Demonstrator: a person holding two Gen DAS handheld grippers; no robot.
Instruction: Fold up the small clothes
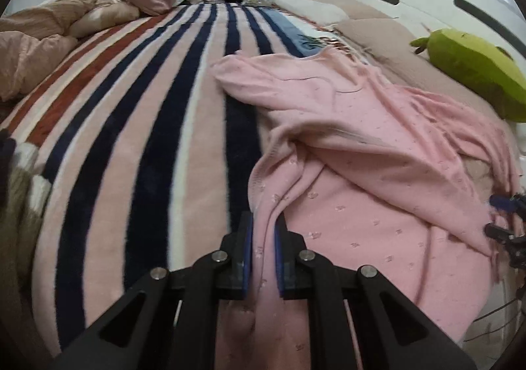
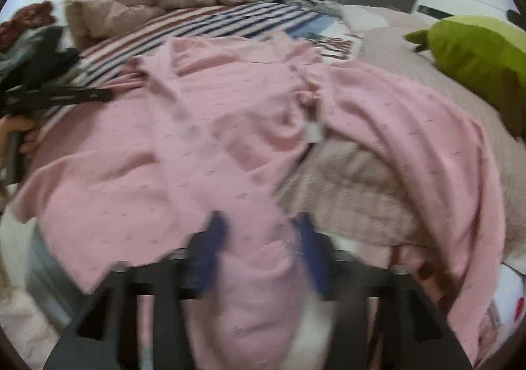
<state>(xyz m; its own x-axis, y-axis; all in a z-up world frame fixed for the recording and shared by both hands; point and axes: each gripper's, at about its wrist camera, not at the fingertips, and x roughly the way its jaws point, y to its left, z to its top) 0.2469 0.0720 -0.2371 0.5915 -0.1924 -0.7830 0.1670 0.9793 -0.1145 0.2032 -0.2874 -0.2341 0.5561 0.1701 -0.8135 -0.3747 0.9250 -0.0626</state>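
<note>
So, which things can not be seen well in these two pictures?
- Right wrist view: right claw is motion-blurred; pink garment lies between its pads, contact unclear.
- Left wrist view: left claw shut on the garment's edge; the fabric below is hidden by its frame.
- Both views: garment type unclear, it is crumpled.
- Green plush toy: cut off by the lens edge.

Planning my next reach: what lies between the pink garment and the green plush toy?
In the left wrist view, only beige bedding lies between the pink garment and the green plush toy.
</note>
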